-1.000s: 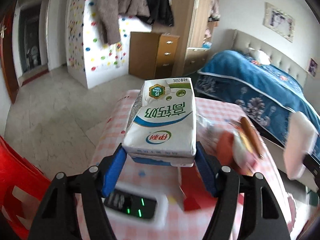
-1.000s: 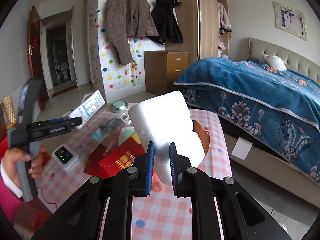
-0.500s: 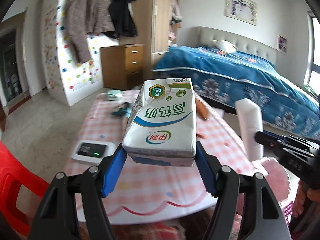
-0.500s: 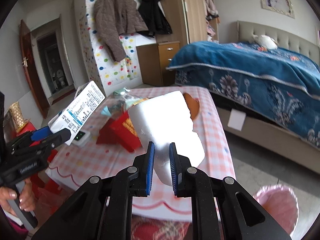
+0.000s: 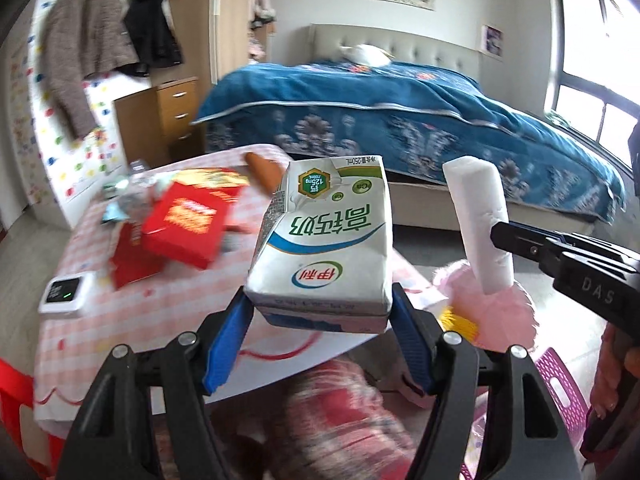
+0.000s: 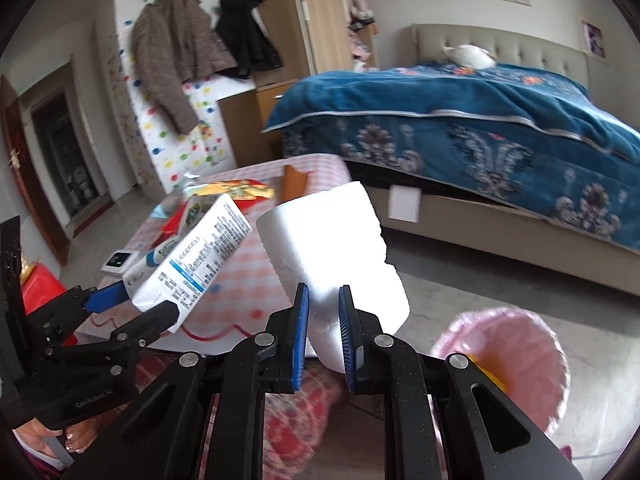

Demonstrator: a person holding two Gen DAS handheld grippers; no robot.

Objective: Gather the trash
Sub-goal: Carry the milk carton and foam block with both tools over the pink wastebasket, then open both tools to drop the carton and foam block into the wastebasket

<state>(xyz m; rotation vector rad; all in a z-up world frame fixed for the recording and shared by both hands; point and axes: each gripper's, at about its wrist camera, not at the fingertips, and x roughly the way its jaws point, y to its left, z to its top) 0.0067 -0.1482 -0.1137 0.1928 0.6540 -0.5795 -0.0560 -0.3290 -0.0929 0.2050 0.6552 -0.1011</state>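
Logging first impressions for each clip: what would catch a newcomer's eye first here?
The white-and-green milk carton, clamped upside down in the left gripper, fills the middle of the left wrist view. Beside it, the right gripper pinches a white foam chunk. Below and to the right of the foam waits a pink-lined trash bin on the floor.

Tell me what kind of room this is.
Most likely a home bedroom: a bed with a blue patterned blanket and padded beige headboard, jackets hanging by a wooden wardrobe, and a small table with a pink checked cloth.
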